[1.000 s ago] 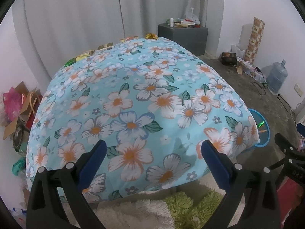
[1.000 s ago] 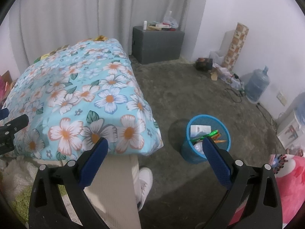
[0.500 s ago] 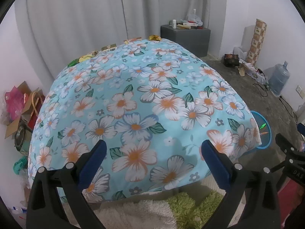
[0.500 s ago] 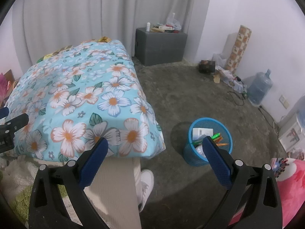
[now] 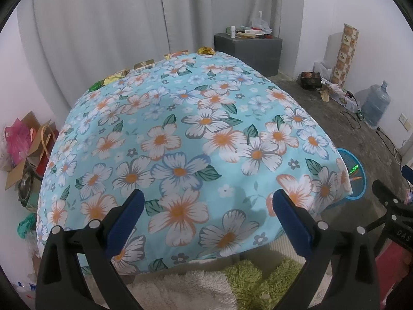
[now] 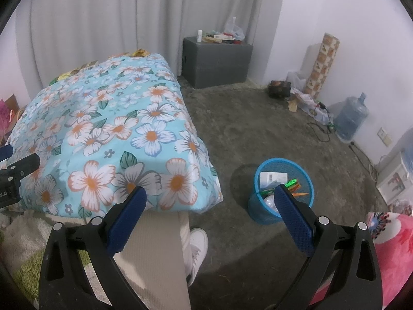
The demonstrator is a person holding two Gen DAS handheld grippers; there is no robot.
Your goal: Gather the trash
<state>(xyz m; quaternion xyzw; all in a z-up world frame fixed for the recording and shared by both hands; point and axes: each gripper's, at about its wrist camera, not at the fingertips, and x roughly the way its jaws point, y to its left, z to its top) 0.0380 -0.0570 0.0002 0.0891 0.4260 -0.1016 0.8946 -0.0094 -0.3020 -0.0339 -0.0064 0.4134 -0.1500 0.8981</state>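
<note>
— What are your hands doing?

— My left gripper (image 5: 206,211) is spread wide and empty over the near end of the floral cloth (image 5: 196,139). My right gripper (image 6: 209,206) gapes too, holding nothing, above the blue bin (image 6: 258,180) on the floor.

— Where's the trash?

— Wrappers (image 5: 116,78) line the cloth's far edge, well away.

— Risks?

— I judge a long reach could nudge them off the back, or snag cloth with a wrapper.
</note>
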